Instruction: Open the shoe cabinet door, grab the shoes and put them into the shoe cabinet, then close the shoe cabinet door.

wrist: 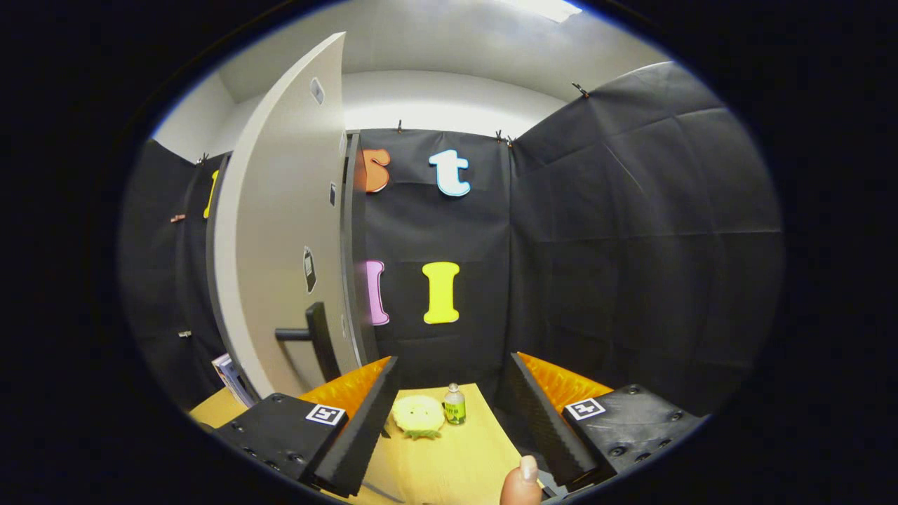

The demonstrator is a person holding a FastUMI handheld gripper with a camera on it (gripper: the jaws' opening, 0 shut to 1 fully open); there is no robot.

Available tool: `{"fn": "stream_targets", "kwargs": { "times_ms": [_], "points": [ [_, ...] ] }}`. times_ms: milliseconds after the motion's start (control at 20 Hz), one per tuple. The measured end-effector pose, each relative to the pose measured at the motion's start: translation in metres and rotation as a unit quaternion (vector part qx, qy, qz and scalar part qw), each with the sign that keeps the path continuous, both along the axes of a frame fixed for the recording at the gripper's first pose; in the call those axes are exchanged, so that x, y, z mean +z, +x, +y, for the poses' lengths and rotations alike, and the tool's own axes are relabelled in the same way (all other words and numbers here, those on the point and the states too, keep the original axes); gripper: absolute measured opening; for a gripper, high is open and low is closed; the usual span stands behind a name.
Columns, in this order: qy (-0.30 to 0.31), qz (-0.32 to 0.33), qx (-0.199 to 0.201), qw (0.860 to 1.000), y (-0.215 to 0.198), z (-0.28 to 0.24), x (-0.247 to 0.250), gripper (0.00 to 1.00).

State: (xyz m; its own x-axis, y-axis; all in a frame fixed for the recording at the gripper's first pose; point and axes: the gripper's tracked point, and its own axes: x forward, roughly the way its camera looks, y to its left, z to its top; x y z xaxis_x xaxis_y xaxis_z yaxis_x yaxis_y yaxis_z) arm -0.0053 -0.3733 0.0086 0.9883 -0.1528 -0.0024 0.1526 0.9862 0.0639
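My gripper (449, 414) is open, its two black-and-orange fingers spread wide with nothing between them. The light grey shoe cabinet door (280, 252) stands ahead and to the left of the fingers, swung partly open and seen at an angle. Its black handle (317, 340) juts out low on the door, just above the left finger (358, 428). The cabinet's dark edge (351, 245) shows behind the door. No shoes can be made out from here.
A wooden tabletop (449, 463) lies below the fingers. On it sit a pale yellow round object (418, 415) and a small green bottle (454, 405). A person's thumb (523, 480) shows by the right finger. Something flat leans at the door's foot (230, 379).
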Motion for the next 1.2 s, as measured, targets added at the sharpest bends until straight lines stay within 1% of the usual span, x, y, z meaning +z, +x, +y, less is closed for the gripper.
{"fn": "stream_targets", "kwargs": {
  "times_ms": [200, 250, 300, 350, 500, 550, 600, 850, 1200],
  "points": [
    [0.021, 0.02, 0.018, 0.999, 0.031, 0.0, -0.014, 0.98],
    [0.024, 0.022, 0.026, 0.999, 0.03, 0.005, -0.016, 0.98],
    [0.022, 0.018, 0.027, 0.999, 0.038, 0.004, -0.013, 0.97],
    [0.016, 0.014, 0.024, 0.999, 0.03, 0.003, -0.011, 0.97],
    [0.001, 0.017, 0.022, 1.0, 0.026, 0.011, -0.009, 0.96],
    [0.002, 0.021, 0.023, 1.0, 0.028, 0.017, -0.01, 0.93],
    [0.002, 0.022, 0.025, 0.999, 0.027, 0.022, -0.011, 0.93],
    [-0.008, 0.025, 0.036, 0.999, 0.016, 0.068, -0.011, 0.93],
    [0.004, 0.02, 0.046, 0.999, 0.01, 0.15, -0.018, 0.93]
  ]
}}
